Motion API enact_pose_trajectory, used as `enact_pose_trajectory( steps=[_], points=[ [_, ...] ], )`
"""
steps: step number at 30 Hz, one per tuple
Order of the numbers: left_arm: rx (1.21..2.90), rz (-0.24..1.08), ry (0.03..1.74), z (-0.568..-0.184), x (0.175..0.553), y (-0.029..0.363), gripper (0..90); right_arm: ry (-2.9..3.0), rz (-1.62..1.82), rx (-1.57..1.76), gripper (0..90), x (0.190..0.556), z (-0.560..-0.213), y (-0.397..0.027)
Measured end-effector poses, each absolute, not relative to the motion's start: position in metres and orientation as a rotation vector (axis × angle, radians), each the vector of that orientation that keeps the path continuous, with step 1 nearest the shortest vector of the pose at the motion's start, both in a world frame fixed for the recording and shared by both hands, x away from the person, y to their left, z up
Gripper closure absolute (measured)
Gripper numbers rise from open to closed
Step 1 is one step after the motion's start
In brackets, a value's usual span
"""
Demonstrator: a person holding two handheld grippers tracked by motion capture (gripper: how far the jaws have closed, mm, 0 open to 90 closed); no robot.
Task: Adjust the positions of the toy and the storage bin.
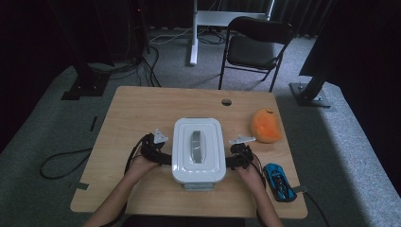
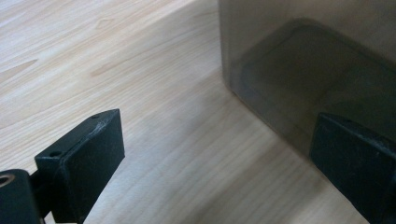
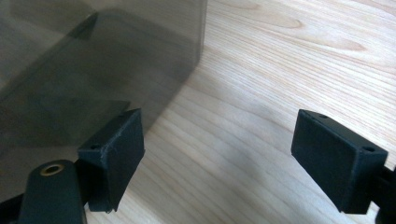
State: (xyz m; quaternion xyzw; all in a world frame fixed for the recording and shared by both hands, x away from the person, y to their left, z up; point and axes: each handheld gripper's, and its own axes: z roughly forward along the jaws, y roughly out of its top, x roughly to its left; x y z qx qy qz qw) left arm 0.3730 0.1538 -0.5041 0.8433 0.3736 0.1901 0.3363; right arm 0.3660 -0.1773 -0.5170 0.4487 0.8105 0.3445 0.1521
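Note:
A white lidded box [image 1: 198, 151] with a grey handle on its lid stands in the middle of the wooden table [image 1: 137, 109]. My left gripper [image 1: 158, 153] sits at the box's left side and my right gripper [image 1: 236, 156] at its right side. In the left gripper view the gripper [image 2: 215, 154] is open, with the translucent grey box wall [image 2: 303, 56] just ahead of its right jaw. In the right gripper view the gripper [image 3: 219, 154] is open too, with the box wall [image 3: 93, 60] beside its left jaw. Nothing lies between either pair of jaws.
An orange plush toy [image 1: 266, 125] lies right of the box. A blue toy car [image 1: 279, 182] sits near the table's front right corner, close to my right forearm. A black folding chair [image 1: 253, 47] stands on the carpet beyond the table.

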Motion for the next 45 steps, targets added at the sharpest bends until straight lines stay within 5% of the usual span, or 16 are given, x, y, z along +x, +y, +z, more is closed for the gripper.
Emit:
enact_pose_trajectory(
  steps=[27,45],
  points=[
    [2.185,0.34,0.951,-0.522,0.362,0.158,2.5,2.135,1.017,1.341,12.3,0.332,-0.528,-0.193],
    [2.037,0.379,1.028,-0.526,0.296,0.264,2.6,2.136,0.92,1.379,13.0,0.326,-0.551,-0.196]
  ],
)
